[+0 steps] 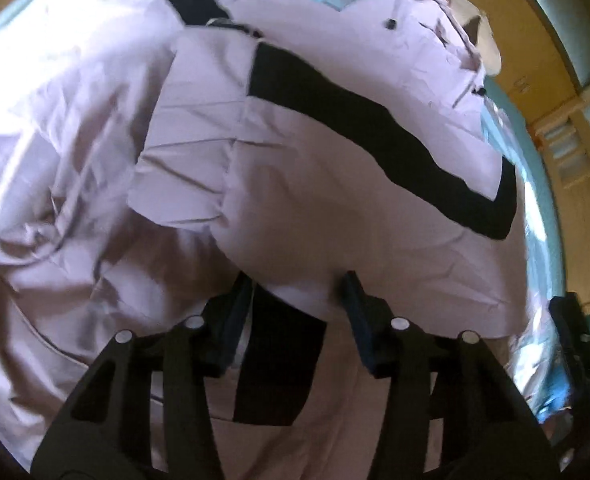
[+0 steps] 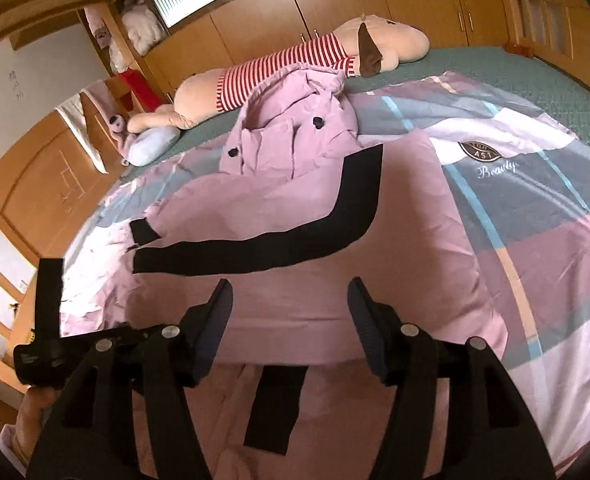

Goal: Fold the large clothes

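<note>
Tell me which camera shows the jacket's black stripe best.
Right wrist view: the black stripe runs whole and sharp across the pink jacket. The left wrist view shows the same stripe too, but close, blurred and distorted on bunched fabric.

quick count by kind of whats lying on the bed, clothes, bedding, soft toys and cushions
clothes: 1, the pink padded hooded jacket with black stripes
bedding: 1, the patchwork quilt in purple, grey and white
soft toys: 1, the long cream plush animal in a red-and-white striped shirt
cushions: 1, the pale blue round cushion
total: 4
</note>
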A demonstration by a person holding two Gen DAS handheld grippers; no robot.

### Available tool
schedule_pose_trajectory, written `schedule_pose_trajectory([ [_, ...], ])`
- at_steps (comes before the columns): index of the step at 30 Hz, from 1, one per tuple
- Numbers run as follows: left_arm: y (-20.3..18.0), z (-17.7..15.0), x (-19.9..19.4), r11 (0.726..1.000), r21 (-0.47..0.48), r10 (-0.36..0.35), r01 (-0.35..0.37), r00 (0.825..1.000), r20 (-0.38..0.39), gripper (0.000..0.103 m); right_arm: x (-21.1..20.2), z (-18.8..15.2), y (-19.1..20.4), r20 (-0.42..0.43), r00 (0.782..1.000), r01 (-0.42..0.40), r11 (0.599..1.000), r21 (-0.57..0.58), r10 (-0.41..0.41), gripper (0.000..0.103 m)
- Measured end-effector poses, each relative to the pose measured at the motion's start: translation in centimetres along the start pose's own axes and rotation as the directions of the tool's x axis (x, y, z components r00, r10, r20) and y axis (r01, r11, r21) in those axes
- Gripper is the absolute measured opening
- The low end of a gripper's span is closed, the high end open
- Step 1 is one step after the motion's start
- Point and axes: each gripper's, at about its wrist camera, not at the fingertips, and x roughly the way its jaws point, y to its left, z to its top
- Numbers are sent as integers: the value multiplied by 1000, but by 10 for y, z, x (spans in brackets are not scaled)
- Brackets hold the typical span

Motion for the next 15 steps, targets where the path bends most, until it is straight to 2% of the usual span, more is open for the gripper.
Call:
schedule_pose_trajectory([
  [2, 0, -1, -1, 1000, -3, -3, 3, 1000, 3, 49, 24, 1, -2, -41, 995, 90, 993, -75, -94, 60],
  [4, -2, -3, -2, 1000, 10, 8, -8, 1000, 13, 49, 47, -6, -12, -103, 981, 158, 984, -87, -166, 53],
  [5, -3, -4, -2, 1000, 16, 11, -12, 1000, 17, 49, 60, -12, -25, -165, 972, 161, 986, -48, -167, 49],
  [6, -3, -4, -1, 1000, 21, 13, -13, 1000, 19, 49, 64, -16, -32, -185, 971, 151, 988, -15, -151, 48],
  [8, -4, -2, -1, 1000, 19, 11, -12, 1000, 25, 49, 63, -16, -35, -183, 973, 145, 989, -2, -143, 48],
  [10, -8, 0, 1, 999, 39, 22, -24, 999, 47, 54, 61, -17, -32, -180, 971, 156, 988, -21, -157, 49],
  [15, -17, 7, 3, 996, 74, 45, -50, 996, 77, 56, 61, -23, -19, -166, 968, 174, 980, -95, -188, 62],
])
